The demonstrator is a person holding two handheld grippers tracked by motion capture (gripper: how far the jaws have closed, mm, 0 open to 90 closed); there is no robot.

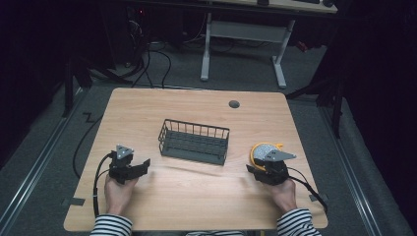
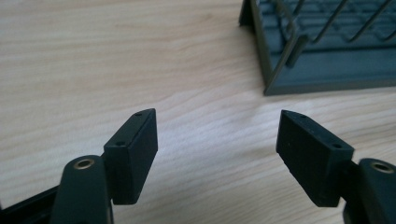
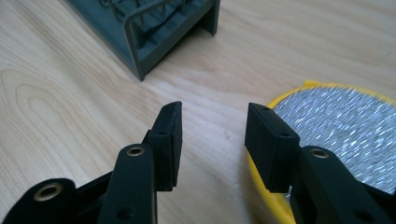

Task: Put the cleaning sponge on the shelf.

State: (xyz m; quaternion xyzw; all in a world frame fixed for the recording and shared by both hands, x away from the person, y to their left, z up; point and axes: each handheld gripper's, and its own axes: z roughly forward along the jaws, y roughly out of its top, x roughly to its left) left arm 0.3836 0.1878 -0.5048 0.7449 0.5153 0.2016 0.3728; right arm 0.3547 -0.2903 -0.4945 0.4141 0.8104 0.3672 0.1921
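Your right claw sits near the tabletop's right edge, jaws parted and gripping nothing, just beside the yellow-rimmed silver scrubber, likely set for a pickup. Your left claw idles spread and empty, facing the wire basket mid-tabletop.

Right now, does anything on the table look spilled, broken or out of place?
Nothing stands out. The wire basket sits upright mid-table, the round yellow-rimmed silver scrubber lies flat by the right gripper, and the table shows no spill.

Round silver sponge (yellow-rimmed), flat on the table, right of dark wire basket
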